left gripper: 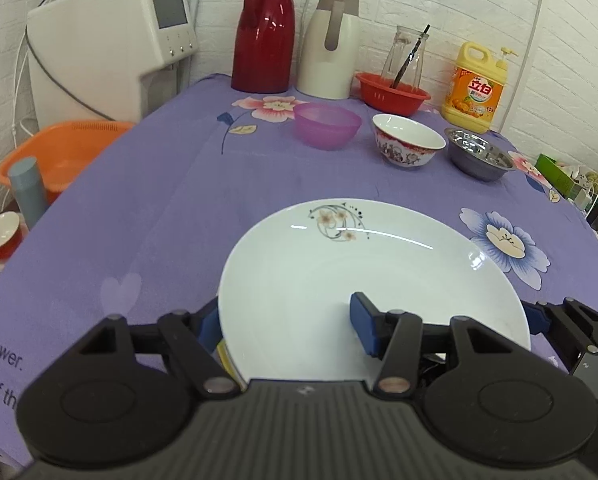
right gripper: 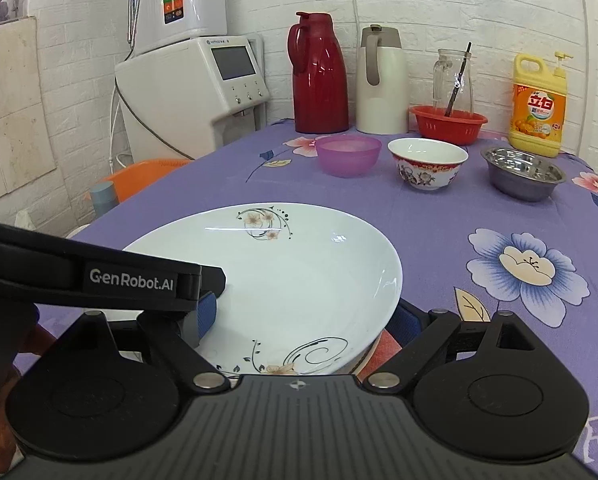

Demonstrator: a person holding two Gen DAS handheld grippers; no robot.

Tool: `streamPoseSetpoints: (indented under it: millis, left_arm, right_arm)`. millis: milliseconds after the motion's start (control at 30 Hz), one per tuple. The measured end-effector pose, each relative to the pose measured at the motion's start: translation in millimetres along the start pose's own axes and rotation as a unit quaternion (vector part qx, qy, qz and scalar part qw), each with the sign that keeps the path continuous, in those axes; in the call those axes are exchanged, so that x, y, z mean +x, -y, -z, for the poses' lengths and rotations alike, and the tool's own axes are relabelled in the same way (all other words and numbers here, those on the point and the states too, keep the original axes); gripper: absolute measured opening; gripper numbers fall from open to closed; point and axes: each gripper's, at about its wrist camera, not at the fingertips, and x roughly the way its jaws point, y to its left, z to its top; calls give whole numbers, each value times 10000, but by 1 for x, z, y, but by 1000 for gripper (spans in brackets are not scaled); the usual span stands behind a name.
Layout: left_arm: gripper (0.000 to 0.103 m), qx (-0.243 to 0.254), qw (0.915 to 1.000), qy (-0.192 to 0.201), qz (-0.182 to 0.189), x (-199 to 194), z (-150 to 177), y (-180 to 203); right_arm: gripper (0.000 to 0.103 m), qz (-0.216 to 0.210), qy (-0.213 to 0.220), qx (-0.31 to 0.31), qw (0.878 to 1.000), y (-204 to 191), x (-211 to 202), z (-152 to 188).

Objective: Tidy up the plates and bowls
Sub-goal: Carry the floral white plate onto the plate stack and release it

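2 grippers share 1 white plate: the left gripper [left gripper: 289,330] has its jaws pinching the near rim, 1 blue pad on the plate's upper face and the other below the edge at 9 o'clock; the right gripper [right gripper: 303,320] straddles the same plate [right gripper: 299,276] from the 3 o'clock side, 1 pad inside the dish and 1 under the rim, and it looks to be pinching too, though the contact under the rim is hidden. In the right wrist view the plate tilts, its right edge lifted clear of the purple counter [right gripper: 439,216]. A second rim seems to peek out beneath it, but I cannot tell for sure.

Outward at 12 o'clock stand 3 bowls in a row, well apart from the plate: the purple bowl [right gripper: 348,155] at 11, the patterned bowl [right gripper: 427,162] at 12, the steel bowl [right gripper: 522,172] at 1. Neither hand is clearly nearer; the row lies across the line of reach, so any carry goes straight ahead
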Motion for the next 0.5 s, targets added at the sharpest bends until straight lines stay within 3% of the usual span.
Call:
streamPoseSetpoints:
  millis: [267, 500]
  left_arm:
    - [58, -144, 9990, -52, 418, 7, 5, -7]
    - [72, -482, 9929, -351, 1028, -2, -2, -27]
  right_arm:
    - [103, 158, -138, -116, 9997, 2, 6, 3]
    - [103, 144, -97, -128, 9998, 7, 7, 3]
